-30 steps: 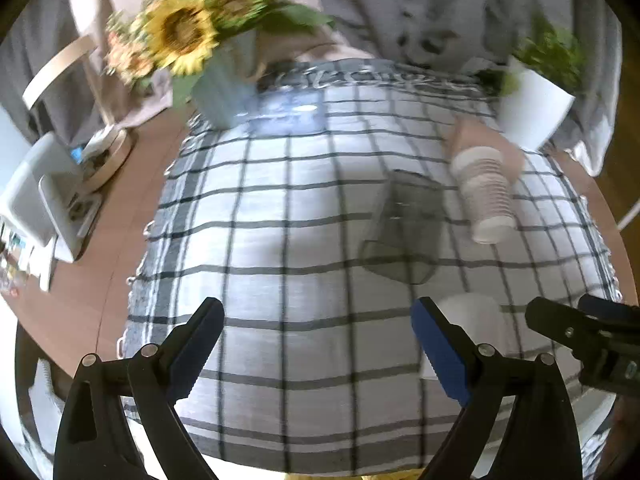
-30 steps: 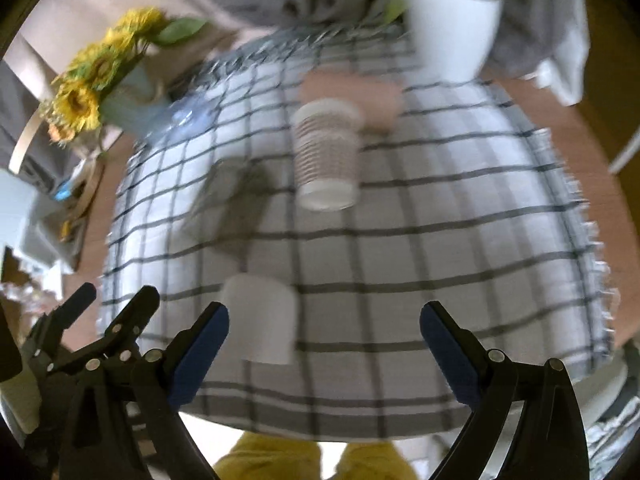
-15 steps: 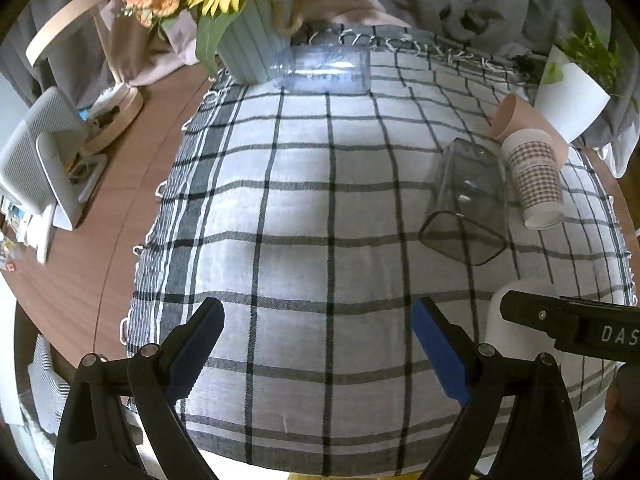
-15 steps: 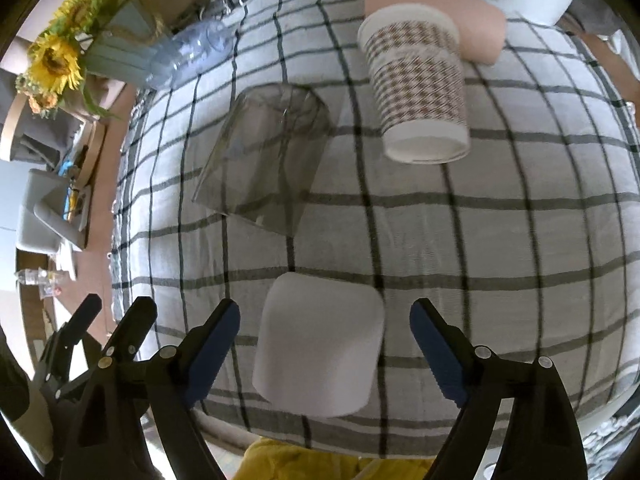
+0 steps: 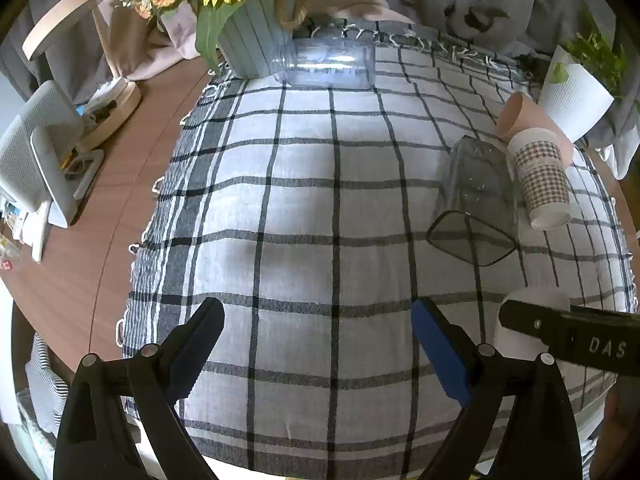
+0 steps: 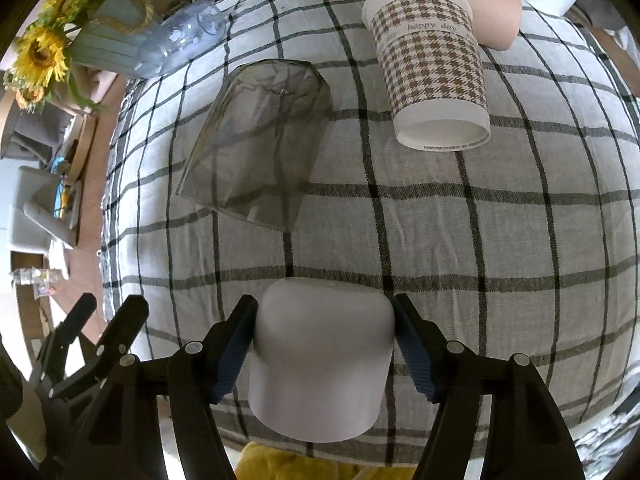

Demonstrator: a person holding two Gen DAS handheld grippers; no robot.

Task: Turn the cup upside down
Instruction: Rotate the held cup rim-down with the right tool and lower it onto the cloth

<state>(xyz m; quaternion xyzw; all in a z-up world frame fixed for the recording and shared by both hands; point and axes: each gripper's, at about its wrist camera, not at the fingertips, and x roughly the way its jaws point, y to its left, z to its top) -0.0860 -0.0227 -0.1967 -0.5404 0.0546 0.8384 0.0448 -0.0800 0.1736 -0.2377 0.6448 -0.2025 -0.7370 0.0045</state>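
A plain white cup (image 6: pixel 320 360) lies on its side on the checked cloth near the table's front edge, its closed base pointing away from me. My right gripper (image 6: pixel 324 316) has its two blue-padded fingers pressed against the cup's two sides. In the left wrist view the same cup (image 5: pixel 532 300) shows at the lower right, partly behind the right gripper's black finger. My left gripper (image 5: pixel 320 340) is open and empty above the cloth, to the left of the cup.
A smoky clear glass (image 6: pixel 260 140), a houndstooth paper cup (image 6: pixel 432 68) and a pink cup (image 6: pixel 496 12) lie on their sides further back. A clear plastic bottle (image 5: pixel 324 64), a sunflower vase (image 5: pixel 248 40) and a white plant pot (image 5: pixel 572 96) stand at the far edge.
My right gripper has moved forward over the white cup and closed its fingers onto the cup's sides. The left gripper has tilted down slightly and stays open.
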